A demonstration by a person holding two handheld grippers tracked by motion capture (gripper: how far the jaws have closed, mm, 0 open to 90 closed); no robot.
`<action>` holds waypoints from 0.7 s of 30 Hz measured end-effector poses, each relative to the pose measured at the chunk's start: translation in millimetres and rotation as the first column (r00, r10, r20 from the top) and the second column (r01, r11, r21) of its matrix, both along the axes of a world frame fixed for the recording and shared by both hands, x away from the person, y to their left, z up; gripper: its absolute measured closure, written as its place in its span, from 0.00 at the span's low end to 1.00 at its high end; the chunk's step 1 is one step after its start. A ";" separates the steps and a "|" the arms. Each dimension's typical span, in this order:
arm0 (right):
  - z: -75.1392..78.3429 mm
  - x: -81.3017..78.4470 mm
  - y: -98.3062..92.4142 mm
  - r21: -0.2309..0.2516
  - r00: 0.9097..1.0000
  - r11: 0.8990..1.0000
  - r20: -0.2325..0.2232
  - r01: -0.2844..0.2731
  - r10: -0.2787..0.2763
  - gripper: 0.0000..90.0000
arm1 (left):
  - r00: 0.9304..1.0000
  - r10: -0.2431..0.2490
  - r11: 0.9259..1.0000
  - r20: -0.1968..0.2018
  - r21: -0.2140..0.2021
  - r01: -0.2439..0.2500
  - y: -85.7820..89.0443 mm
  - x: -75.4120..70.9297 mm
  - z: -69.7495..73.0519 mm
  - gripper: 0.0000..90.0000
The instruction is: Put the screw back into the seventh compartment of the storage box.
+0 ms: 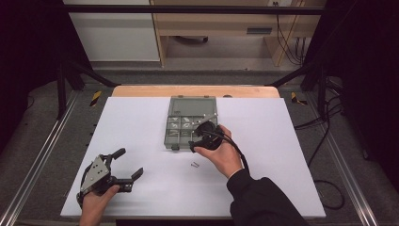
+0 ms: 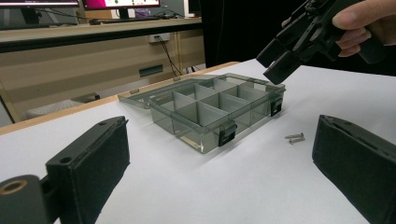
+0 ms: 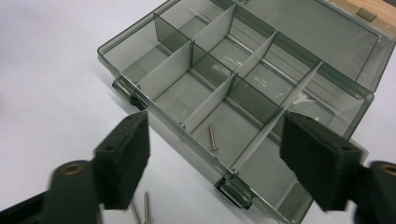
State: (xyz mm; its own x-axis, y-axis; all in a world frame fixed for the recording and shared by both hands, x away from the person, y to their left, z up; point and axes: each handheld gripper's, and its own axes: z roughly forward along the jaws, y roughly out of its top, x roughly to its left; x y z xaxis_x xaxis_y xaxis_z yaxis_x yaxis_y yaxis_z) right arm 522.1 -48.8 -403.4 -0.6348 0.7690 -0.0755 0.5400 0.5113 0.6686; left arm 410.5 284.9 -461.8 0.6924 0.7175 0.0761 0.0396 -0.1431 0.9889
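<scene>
Right tool (image 1: 203, 136) hovers jaws wide over lidded-back organizer box (image 3: 243, 88) mid-desk, one screw (image 3: 213, 138) in a near compartment, two screws (image 1: 194, 164) loose before its front edge; left tool (image 1: 123, 165) idles wide, near-left corner.

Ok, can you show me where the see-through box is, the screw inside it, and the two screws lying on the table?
see-through box (image 2: 212, 122), left gripper view, front wall
screw inside the box (image 3: 213, 138), right gripper view, its shaft
two screws on the table (image 2: 294, 137), left gripper view, middle of the pair

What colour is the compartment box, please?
Translucent smoky grey box, with black front latches; clearest in the right gripper view.
</scene>
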 end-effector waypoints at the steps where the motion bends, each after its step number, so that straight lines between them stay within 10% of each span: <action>1: 0.2 -1.2 0.2 0.003 1.000 1.000 0.000 0.005 -0.005 0.21 | 1.000 0.000 1.000 0.000 0.001 0.000 0.0 0.0 -0.1 0.04; 21: -7.0 -39.7 -3.5 -0.023 0.993 0.995 -0.075 -0.096 0.094 0.11 | 1.000 -0.004 1.000 0.005 0.005 0.004 -0.6 -0.5 0.3 0.04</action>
State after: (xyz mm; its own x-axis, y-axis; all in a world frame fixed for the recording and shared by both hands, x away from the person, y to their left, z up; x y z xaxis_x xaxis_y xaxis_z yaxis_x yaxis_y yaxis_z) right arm 482.5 -52.3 -410.5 -0.7095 0.7033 -0.0448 0.5356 0.5795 0.6143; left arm 410.1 284.3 -461.6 0.6951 0.7142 0.0829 0.0340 -0.1478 0.9884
